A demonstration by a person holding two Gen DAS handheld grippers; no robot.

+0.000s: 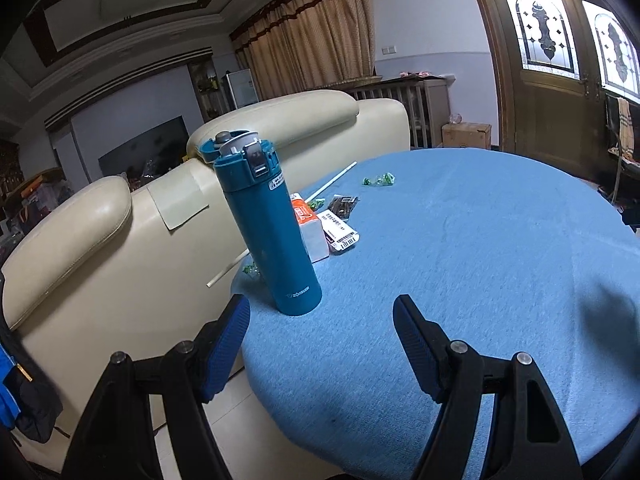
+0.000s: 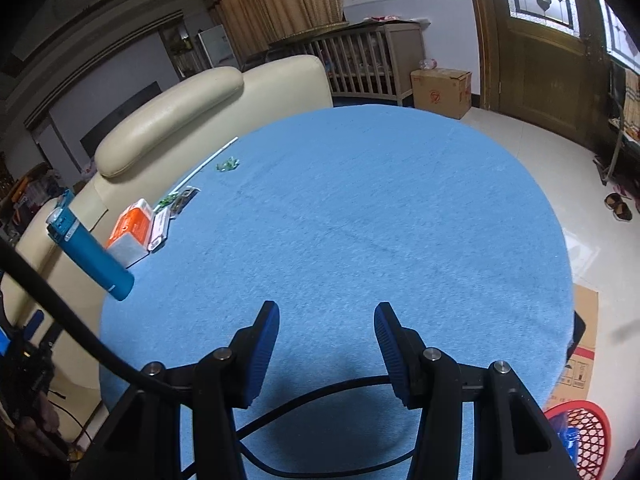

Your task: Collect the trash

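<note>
Trash: green candy wrappers (image 1: pixel 378 179), a white straw (image 1: pixel 335 178), a labelled packet (image 1: pixel 340 235) and a dark wrapper (image 1: pixel 343 205) are lying near the far-left rim of the blue round table (image 1: pixel 480 264), behind a teal flask (image 1: pixel 266 224) and a tissue pack (image 2: pixel 132 232)
Room: the middle and right of the cloth are lying bare; a red basket (image 2: pixel 584 428) is sitting below the near-right edge
Left gripper (image 1: pixel 322 316): hanging released over the near-left rim, holding nothing
Right gripper (image 2: pixel 326 320): jaws standing apart, empty

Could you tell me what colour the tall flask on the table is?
Teal blue flask, clearest in the left wrist view.
</note>
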